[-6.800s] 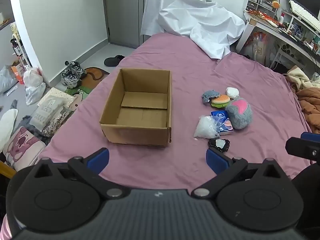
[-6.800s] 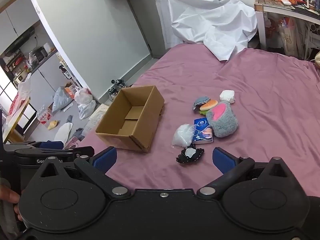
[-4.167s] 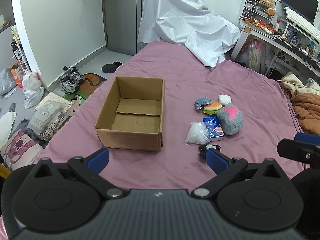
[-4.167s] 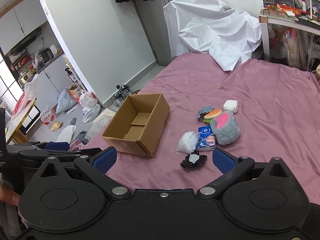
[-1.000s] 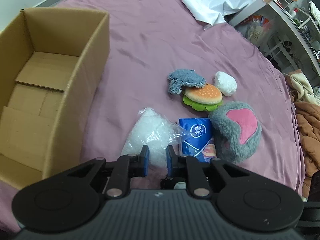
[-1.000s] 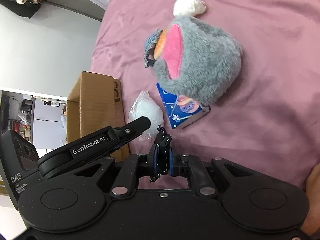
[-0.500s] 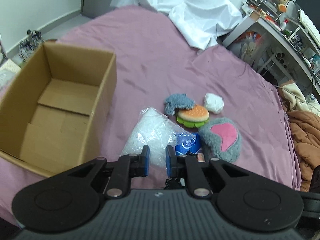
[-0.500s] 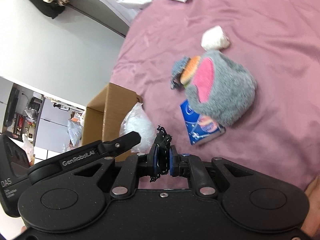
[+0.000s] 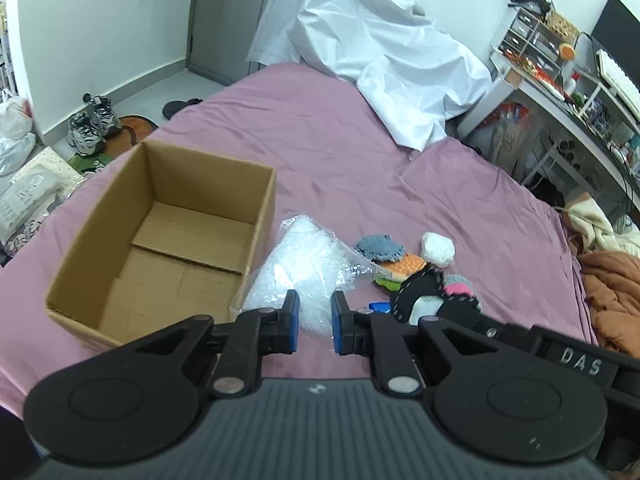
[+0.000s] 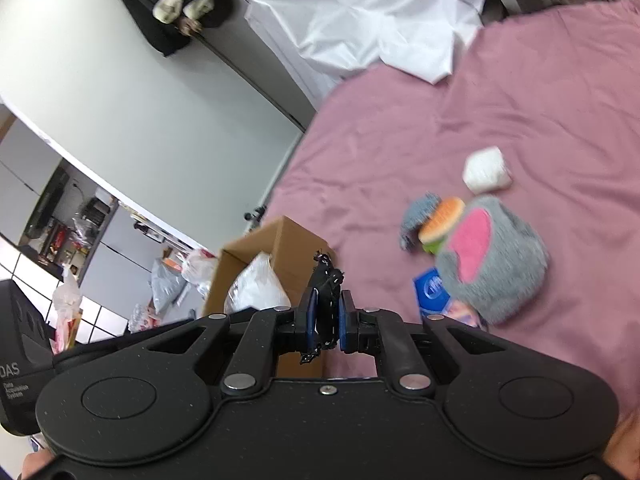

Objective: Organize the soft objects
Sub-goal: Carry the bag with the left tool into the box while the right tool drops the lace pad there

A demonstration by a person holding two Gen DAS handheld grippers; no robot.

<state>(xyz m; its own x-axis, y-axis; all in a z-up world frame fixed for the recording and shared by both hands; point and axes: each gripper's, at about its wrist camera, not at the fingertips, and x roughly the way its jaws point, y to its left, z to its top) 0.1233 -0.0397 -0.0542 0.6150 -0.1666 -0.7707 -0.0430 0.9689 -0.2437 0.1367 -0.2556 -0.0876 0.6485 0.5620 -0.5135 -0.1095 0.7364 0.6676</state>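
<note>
My left gripper (image 9: 314, 322) is shut on a clear plastic bag of white stuffing (image 9: 304, 264), held above the purple bed just right of the open cardboard box (image 9: 160, 236). My right gripper (image 10: 324, 324) is shut on a black frilly fabric piece (image 10: 326, 280), seen from the left wrist as a black-and-white shape (image 9: 420, 300). On the bed lie a grey plush with a pink patch (image 10: 492, 256), a burger toy (image 10: 442, 216), a grey-blue cloth (image 10: 416, 210), a white soft ball (image 10: 486, 174) and a blue tissue pack (image 10: 430, 292).
The box (image 10: 264, 256) is empty inside. A white sheet (image 9: 380, 64) is heaped at the bed's far end. A cluttered desk (image 9: 572, 92) stands on the right, an orange blanket (image 9: 612, 292) at the bed's right edge, shoes and bags (image 9: 88, 128) on the floor left.
Both grippers closed on their items about a second ago and have risen since. The bag and the black fabric piece are now lifted off the bed and nearer the box.
</note>
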